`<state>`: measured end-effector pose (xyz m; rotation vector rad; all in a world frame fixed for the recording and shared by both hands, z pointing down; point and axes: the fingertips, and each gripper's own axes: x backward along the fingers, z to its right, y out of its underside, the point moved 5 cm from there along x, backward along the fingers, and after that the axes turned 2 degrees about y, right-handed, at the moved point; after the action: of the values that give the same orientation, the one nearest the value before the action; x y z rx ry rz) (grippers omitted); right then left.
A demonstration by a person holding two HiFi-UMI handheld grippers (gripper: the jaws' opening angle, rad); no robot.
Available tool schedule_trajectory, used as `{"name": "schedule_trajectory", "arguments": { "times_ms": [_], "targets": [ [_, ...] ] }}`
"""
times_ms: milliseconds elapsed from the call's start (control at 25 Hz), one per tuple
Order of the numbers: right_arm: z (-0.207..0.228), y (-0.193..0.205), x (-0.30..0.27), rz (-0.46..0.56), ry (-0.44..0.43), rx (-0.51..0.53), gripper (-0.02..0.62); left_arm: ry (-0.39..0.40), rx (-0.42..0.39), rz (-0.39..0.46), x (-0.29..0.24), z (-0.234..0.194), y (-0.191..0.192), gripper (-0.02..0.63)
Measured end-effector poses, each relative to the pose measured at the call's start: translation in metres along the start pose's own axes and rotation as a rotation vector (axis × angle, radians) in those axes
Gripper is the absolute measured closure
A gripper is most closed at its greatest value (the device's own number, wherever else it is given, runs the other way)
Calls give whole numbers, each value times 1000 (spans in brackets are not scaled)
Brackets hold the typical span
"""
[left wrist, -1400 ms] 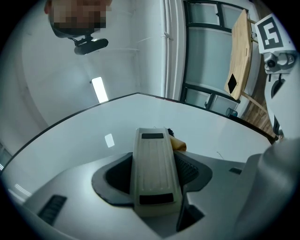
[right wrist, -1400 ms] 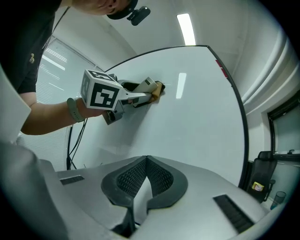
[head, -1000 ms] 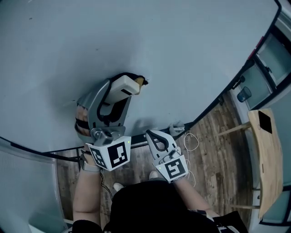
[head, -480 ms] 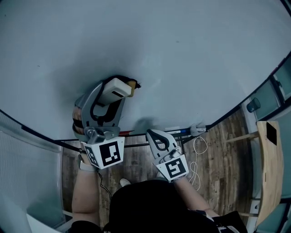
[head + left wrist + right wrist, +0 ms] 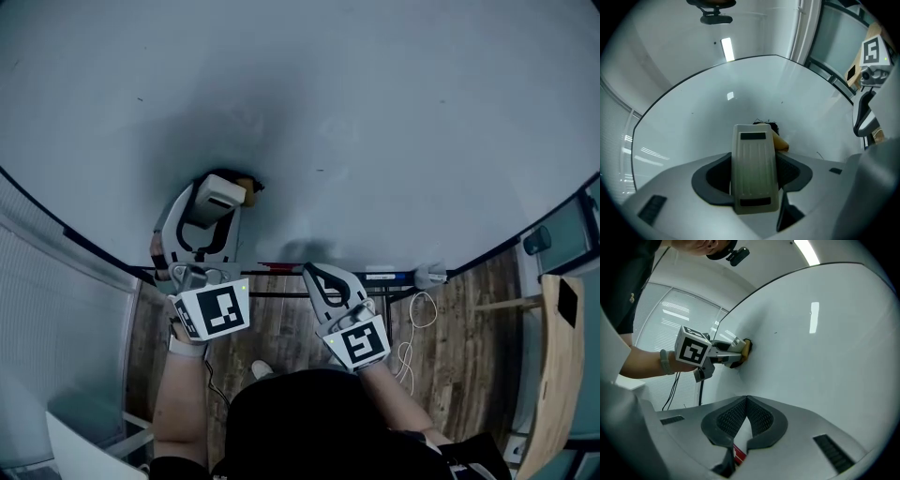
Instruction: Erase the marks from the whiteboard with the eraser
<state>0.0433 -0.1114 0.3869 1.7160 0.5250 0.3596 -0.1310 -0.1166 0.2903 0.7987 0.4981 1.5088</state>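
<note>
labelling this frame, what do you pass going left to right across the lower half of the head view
left gripper shut on the eraser → red marker on the ledge → right gripper, jaws together → white cable on the floor → wooden panel

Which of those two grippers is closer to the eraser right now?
Left. The left gripper clamps the eraser against the whiteboard; the right gripper hangs apart, lower down, jaws closed.

Left gripper [image 5: 223, 195]: reaches forward, jaws clamped on the eraser [image 5: 754, 168].
Right gripper [image 5: 317, 279]: held lower, jaws together, empty.
Left forearm [image 5: 178, 403]: bare, stretched forward.
</note>
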Motion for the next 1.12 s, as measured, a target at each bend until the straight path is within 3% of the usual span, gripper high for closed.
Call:
{"name": "schedule_trajectory", "arguments": {
  "times_ms": [200,440,840,1120],
  "targets": [
    [-7,1,-9,-3,-67,-1,569,18,-27,-183,19,12,38,337],
    [-15,5,-16,-19,-142,1,569,39,138,-318,59,37,80,337],
    [-30,26,-17,-73,-258,-32,569,23,401,-419,119,79,104,337],
    [-39,37,-18,-106,-317,-68,569,-68,556,-459,151,92,114,339]
  ]
}}
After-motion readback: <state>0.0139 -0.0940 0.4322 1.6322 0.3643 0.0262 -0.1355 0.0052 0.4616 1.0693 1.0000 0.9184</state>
